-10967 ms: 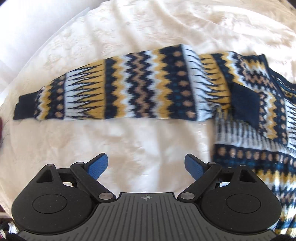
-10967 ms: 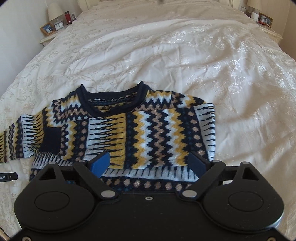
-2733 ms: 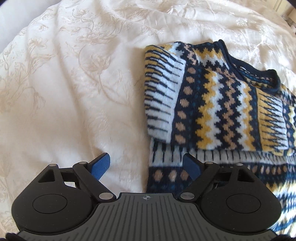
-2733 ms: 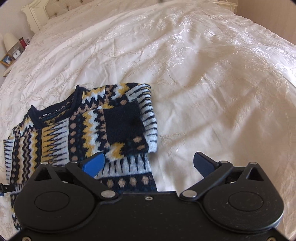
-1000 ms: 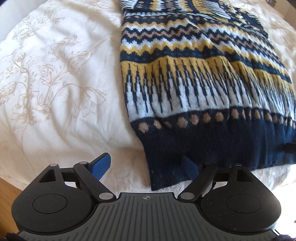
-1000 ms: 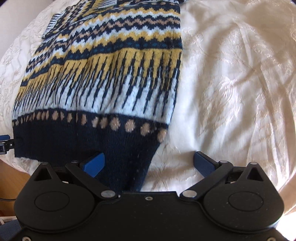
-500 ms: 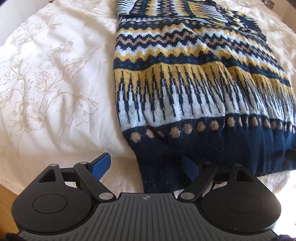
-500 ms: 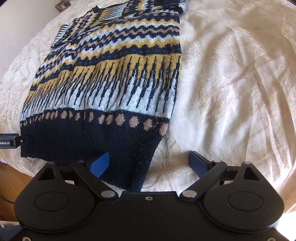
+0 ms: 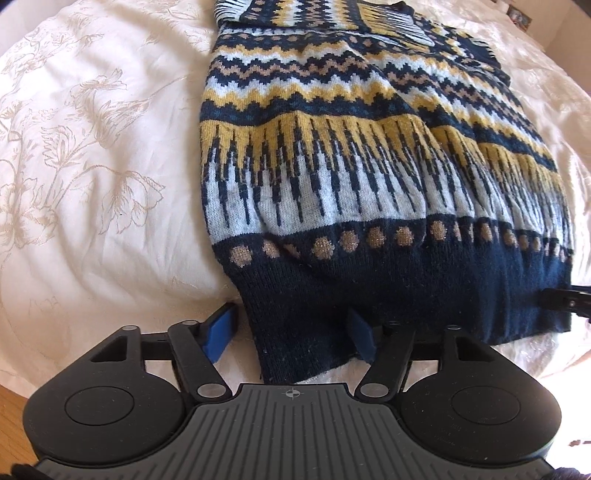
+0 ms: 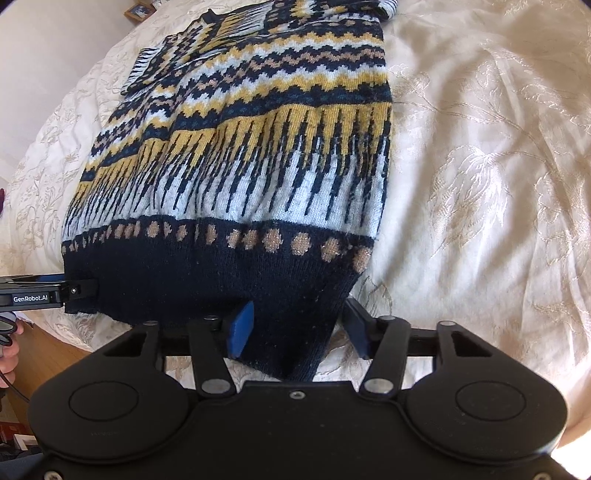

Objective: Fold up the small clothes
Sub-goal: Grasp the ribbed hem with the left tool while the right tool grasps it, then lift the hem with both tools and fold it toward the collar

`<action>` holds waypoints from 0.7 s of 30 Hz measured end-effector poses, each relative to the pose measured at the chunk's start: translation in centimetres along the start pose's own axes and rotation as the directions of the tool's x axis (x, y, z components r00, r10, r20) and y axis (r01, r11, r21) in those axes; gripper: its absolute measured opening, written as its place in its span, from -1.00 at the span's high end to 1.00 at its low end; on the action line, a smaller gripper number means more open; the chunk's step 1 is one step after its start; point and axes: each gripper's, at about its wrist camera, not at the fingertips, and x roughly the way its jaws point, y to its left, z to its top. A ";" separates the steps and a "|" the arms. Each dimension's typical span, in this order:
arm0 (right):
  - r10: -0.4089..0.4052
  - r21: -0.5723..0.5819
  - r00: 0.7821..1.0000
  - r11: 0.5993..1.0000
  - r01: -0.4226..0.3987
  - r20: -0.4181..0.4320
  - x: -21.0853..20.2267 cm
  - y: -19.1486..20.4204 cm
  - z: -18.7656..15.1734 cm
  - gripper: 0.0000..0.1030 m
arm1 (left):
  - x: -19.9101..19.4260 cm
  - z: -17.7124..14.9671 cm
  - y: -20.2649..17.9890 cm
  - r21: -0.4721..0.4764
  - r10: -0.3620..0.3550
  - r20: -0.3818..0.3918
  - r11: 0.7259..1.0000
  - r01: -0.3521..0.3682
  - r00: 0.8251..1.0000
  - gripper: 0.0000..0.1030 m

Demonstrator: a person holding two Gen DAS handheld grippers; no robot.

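Observation:
A knitted sweater (image 9: 332, 166) in navy, yellow, white and tan lies on the bed, sleeves folded in, its navy hem nearest me. My left gripper (image 9: 291, 334) is open, and the hem's left corner lies between its blue pads. In the right wrist view the same sweater (image 10: 258, 166) stretches away, and my right gripper (image 10: 297, 328) is open around the hem's right corner. The cloth nearly fills the gap between the pads of each. Each gripper also shows at the other view's edge: the left gripper's finger (image 10: 48, 291) and the right gripper's finger (image 9: 565, 302), both at the hem.
A cream embroidered bedspread (image 9: 92, 166) covers the bed, spreading wide to the right too (image 10: 480, 166). The bed's edge and wooden floor (image 10: 48, 350) lie just below the hem. A hand (image 10: 7, 354) shows at the far left. A photo frame (image 10: 138, 10) stands far back.
Both grippers have moved forward onto the hem corners, and their fingers have drawn closer together around the navy cloth.

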 end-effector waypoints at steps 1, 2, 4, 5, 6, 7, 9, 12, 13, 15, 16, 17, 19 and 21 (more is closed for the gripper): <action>0.010 0.005 1.000 1.000 -0.010 -0.004 0.1 0.1 0.1 0.18 | 0.0 0.0 0.0 -0.006 -0.013 0.000 1.000 0.013 1.000 0.00; 0.017 0.010 1.000 1.000 -0.017 -0.007 0.1 0.1 0.3 0.30 | -0.1 0.1 0.0 -0.013 -0.030 0.000 0.999 0.030 1.000 0.12; 0.026 0.022 1.000 0.999 -0.026 0.001 -0.1 0.2 0.5 0.67 | -0.3 0.1 0.1 -0.019 -0.042 0.009 0.999 0.043 0.999 0.35; 0.031 0.029 0.999 0.999 -0.031 0.007 -0.3 0.2 0.5 0.70 | -0.6 0.0 0.1 -0.022 -0.043 0.016 0.999 0.043 0.999 0.55; 0.043 0.038 0.999 0.998 -0.043 0.014 -0.6 0.1 0.7 0.72 | -0.8 0.1 0.2 -0.026 -0.046 0.022 0.999 0.047 0.999 0.67; 0.054 0.045 0.998 0.997 -0.055 0.021 -0.9 0.1 0.7 0.73 | -1.1 0.2 0.3 -0.034 -0.050 0.029 0.998 0.051 0.998 0.70; 0.073 0.052 0.997 0.996 -0.075 0.035 -1.6 0.0 0.9 0.75 | -2.0 0.4 0.7 -0.054 -0.064 0.044 0.996 0.066 0.997 0.82; 0.102 0.052 0.993 0.993 -0.106 0.062 -3.1 0.1 1.4 0.76 | -3.6 1.0 1.2 -0.085 -0.081 0.077 0.992 0.087 0.994 0.84; 0.112 0.053 0.991 0.992 -0.116 0.073 -3.7 0.2 1.6 0.76 | -4.1 1.2 1.4 -0.091 -0.084 0.086 0.992 0.092 0.993 0.85; 0.128 0.055 0.987 0.989 -0.134 0.098 -4.7 0.4 2.3 0.76 | -5.2 1.8 1.7 -0.107 -0.090 0.101 0.989 0.100 0.991 0.86; 0.137 0.058 0.984 0.988 -0.145 0.116 -5.3 0.5 2.7 0.76 | -5.8 2.2 1.9 -0.118 -0.097 0.112 0.987 0.110 0.989 0.86; 0.145 0.061 0.980 0.986 -0.154 0.135 -5.9 0.6 3.1 0.77 | -6.4 2.7 2.0 -0.129 -0.106 0.126 0.984 0.123 0.986 0.87; 0.156 0.065 0.973 0.983 -0.169 0.170 -7.0 0.7 4.2 0.77 | -7.5 3.8 2.2 -0.139 -0.118 0.155 0.980 0.140 0.981 0.87; 0.164 0.062 0.963 0.982 -0.181 0.213 -8.0 0.9 5.7 0.77 | -8.5 5.1 2.4 -0.142 -0.131 0.183 0.977 0.158 0.974 0.87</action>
